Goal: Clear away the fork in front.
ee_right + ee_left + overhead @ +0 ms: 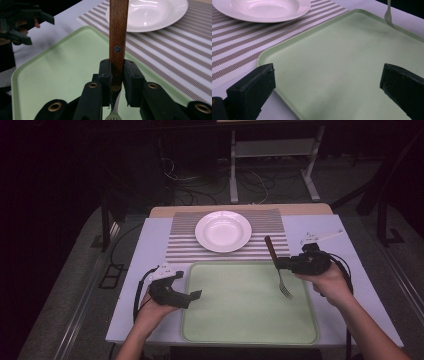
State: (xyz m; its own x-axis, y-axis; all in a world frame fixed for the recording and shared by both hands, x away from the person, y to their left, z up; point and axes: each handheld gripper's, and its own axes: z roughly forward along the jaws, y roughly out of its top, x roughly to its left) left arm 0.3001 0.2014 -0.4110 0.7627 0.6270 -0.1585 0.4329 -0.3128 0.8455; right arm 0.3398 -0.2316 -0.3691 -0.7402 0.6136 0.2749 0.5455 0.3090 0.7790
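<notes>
A fork with a brown wooden handle hangs over the right part of the pale green tray, tines toward me. My right gripper is shut on the fork's handle near its lower end; in the right gripper view the pads press both sides of the wood. The fork's tines hover above the tray's far edge. My left gripper rests at the tray's left rim, open, with nothing between its wide jaws. A white plate sits on the striped placemat behind the tray.
The tray and placemat lie on a light table. A white tag-like object lies at the table's right back. Beyond the table are a dark floor, cables and a metal stand.
</notes>
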